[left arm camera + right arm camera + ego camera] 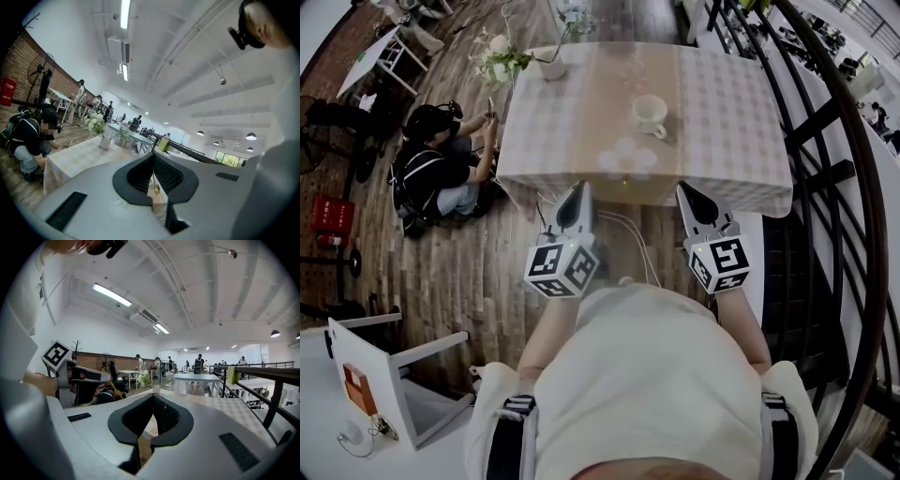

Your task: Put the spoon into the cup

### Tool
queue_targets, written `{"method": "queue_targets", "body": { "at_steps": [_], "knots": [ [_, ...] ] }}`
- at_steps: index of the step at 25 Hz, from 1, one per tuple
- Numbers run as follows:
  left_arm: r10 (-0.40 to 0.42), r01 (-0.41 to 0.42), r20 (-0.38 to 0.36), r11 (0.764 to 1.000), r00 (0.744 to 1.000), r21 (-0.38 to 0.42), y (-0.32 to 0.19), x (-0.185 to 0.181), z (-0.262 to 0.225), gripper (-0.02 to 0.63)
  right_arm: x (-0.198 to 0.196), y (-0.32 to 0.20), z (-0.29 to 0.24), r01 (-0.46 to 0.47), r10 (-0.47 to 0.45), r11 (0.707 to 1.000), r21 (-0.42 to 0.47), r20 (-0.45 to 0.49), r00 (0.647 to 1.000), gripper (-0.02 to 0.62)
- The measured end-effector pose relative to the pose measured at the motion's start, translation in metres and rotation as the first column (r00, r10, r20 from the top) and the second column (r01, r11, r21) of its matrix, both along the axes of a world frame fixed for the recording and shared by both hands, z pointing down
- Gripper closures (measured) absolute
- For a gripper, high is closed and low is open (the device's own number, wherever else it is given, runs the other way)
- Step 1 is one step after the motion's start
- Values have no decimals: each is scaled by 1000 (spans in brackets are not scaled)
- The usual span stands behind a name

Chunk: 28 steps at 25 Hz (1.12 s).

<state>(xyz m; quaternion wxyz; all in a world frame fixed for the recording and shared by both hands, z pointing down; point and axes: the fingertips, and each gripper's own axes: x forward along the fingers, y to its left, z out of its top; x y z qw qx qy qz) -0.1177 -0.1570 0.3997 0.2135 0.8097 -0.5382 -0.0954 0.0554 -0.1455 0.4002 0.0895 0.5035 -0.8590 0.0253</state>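
Note:
A white cup [650, 114] with its handle stands on the table [741, 103], which wears a checked cloth, a little right of the middle. I make out no spoon in the head view; a pale patch [628, 156] covers the cloth near the front edge. My left gripper [581, 188] and right gripper [685, 191] hover side by side just short of the table's near edge, both pointing at it. The left gripper's [153, 155] jaws meet at the tip; a small golden oval [156, 189] shows in the slit below them. The right gripper's [152, 395] jaws are shut with nothing between them.
A vase of white flowers [548, 58] stands at the table's far left corner. A person [441, 169] sits on the wooden floor left of the table. A black railing [830, 141] runs along the right. A white stool [394, 375] lies at the lower left.

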Motion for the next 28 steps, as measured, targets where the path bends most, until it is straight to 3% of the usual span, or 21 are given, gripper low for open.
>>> {"method": "queue_targets", "body": {
  "at_steps": [6, 18, 28],
  "knots": [
    [12, -12, 3, 1000, 1000, -4, -43, -2, 6, 601, -3, -41, 5, -20, 20, 1000, 4, 9, 1000, 598],
    [48, -47, 10, 998, 999, -28, -69, 15, 6, 601, 21, -52, 11, -86, 87, 996, -40, 27, 996, 598],
    [24, -22, 34, 998, 999, -51, -110, 28, 14, 601, 23, -108, 2, -25, 26, 1000, -15, 34, 999, 598]
  ]
}}
